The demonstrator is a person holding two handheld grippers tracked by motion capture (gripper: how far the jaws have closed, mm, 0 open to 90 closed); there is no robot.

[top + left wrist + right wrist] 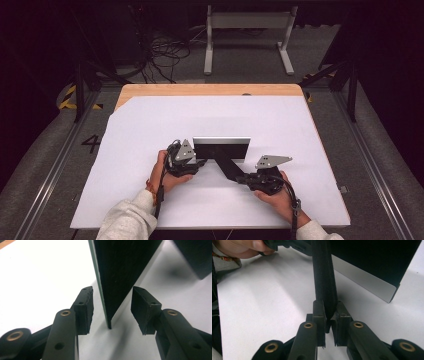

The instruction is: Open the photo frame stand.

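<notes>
A picture frame [221, 148] with a silver rim stands upright on its long edge at the middle of the white sheet. Its black stand leg [227, 167] slants out from its back toward me. My right gripper [240, 178] is shut on the outer end of that leg [324, 277], with both pads pressed against it [328, 320]. My left gripper [196, 162] is at the frame's left end. In the left gripper view its jaws [112, 311] straddle the thin corner of the frame [120, 272], with a gap on each side, so it is open.
A white sheet [150, 125] covers the wooden table [210, 89], with free room all around the frame. Beyond the far edge, on the floor, are a white metal stand [248, 37] and loose cables [167, 52]. The person's left hand [242, 247] appears in the right gripper view.
</notes>
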